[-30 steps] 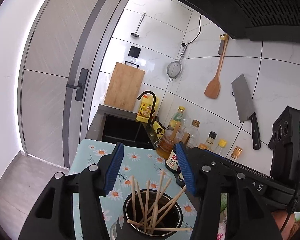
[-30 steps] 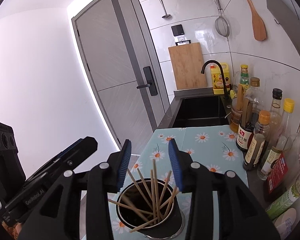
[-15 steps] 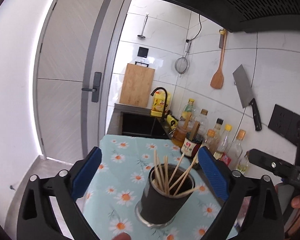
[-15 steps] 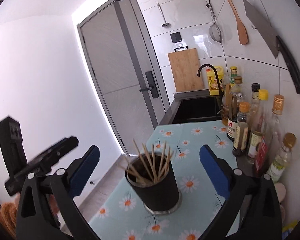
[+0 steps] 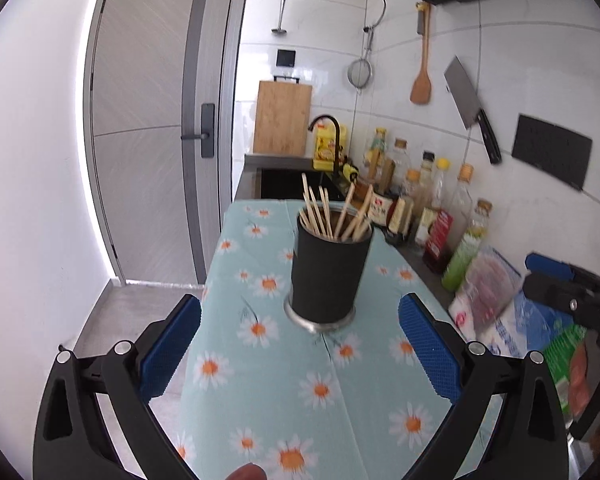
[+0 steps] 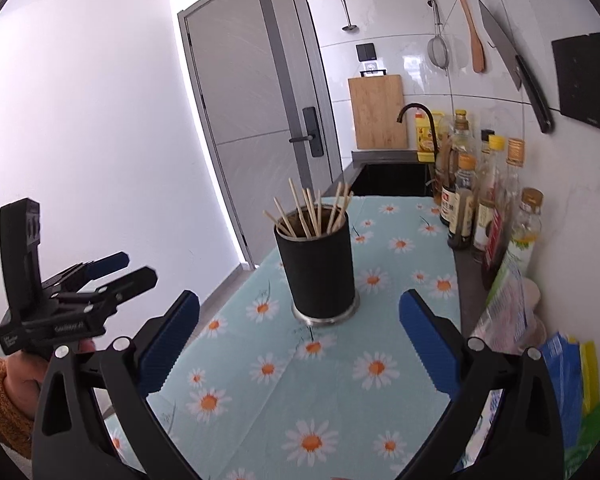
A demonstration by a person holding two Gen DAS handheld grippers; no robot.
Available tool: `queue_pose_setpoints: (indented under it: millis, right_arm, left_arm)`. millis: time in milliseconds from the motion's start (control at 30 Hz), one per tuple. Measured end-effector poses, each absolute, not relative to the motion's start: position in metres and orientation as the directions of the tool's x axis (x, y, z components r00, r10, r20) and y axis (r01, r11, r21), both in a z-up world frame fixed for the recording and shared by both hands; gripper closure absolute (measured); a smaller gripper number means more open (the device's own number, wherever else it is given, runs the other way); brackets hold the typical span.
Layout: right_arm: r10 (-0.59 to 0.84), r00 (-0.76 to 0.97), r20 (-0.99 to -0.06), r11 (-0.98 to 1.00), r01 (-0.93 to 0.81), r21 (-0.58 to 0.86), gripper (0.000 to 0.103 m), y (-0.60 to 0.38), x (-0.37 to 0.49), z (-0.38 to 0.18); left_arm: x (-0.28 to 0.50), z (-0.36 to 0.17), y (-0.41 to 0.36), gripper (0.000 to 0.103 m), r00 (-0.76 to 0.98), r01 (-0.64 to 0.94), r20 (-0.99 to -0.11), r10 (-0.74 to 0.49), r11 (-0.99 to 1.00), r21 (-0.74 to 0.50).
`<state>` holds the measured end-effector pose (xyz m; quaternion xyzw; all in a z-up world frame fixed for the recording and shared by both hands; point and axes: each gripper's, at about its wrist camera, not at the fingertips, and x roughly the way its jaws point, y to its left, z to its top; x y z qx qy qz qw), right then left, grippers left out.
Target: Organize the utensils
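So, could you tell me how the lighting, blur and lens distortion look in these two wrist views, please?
Left wrist view: fisheye bends the door frame; bright glare runs along its edge; packets at right smear with motion blur; the chopstick holder is slightly soft. Right wrist view: the white wall is washed out; the holder is sharper; the bottles bow towards the rim.

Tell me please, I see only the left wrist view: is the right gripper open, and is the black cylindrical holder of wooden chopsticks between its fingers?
Observer: The right gripper is wide open; its fingers are empty. The black cylindrical holder of wooden chopsticks stands ahead of them, untouched, on the daisy-printed cloth.
Operator: And from outside, does my left gripper touch the holder?
Observer: No. The left gripper is off to the holder's left, clear of it, open.
Operator: Who holds it?
Observer: A hand in an orange fleece sleeve.
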<state>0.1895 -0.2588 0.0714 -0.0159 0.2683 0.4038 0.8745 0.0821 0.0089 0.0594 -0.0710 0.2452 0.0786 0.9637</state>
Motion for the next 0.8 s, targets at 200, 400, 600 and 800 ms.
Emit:
queue_pose_setpoints:
  millis: [200, 400, 600, 800]
  right_arm:
    - [0.671, 0.524, -0.524, 0.700, -0.681, 0.214, 0.004, -0.282, 0.181, 0.051]
    - [0.658, 0.521, -0.543, 0.710, -0.669, 0.219, 0.004, -0.298, 0.176, 0.038]
    - [0.656, 0.509, -0.557, 0.710, -0.667, 0.227, 0.004, -0.302, 0.173, 0.032]
    - [0.663, 0.499, -0.557, 0.698, -0.682, 0.219, 0.004, -0.297, 0.165, 0.031]
  left_arm:
    - [0.056, 0.040, -0.003, 0.006, 0.844, -0.198, -0.530, 0.088, 0.968, -0.155]
    - [0.048, 0.034, -0.013, 0.006, 0.831, -0.211, -0.548, 0.095, 0.965, -0.153]
    - [0.046, 0.031, -0.021, 0.006, 0.823, -0.207, -0.562, 0.087, 0.966, -0.154]
    - [0.043, 0.027, -0.028, 0.006, 0.816, -0.214, -0.569, 0.101, 0.967, -0.137]
